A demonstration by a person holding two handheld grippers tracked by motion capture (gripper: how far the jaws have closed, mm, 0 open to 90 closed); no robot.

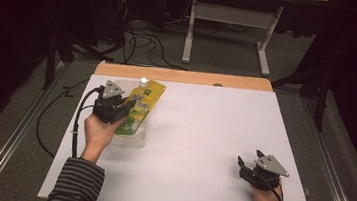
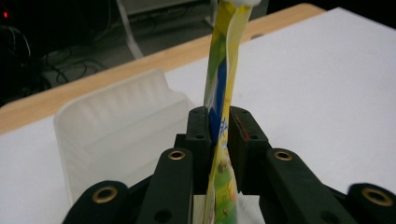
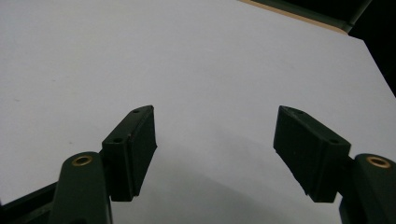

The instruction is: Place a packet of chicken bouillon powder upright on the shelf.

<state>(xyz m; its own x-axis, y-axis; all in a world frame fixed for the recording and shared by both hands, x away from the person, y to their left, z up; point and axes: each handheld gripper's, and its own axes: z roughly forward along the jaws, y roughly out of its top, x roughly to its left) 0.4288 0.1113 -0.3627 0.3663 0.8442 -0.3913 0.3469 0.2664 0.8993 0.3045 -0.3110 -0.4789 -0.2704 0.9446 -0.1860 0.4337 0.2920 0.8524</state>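
From above, the left gripper [image 1: 124, 106] sits at the table's [image 1: 203, 133] far left, over a clear plastic tray [image 1: 134, 138], with a yellow-green pouch [image 1: 142, 104] reaching away from its jaws, white cap farthest. The right gripper [image 1: 249, 164] rests well apart near the right front corner.

In the left gripper view, the pouch [image 2: 223, 74] stands edge-on between narrow jaws, whose pads barely clasp it; the tray [image 2: 116, 126] lies just left.

In the right gripper view, the jaws stand wide over bare table [image 3: 210, 60].
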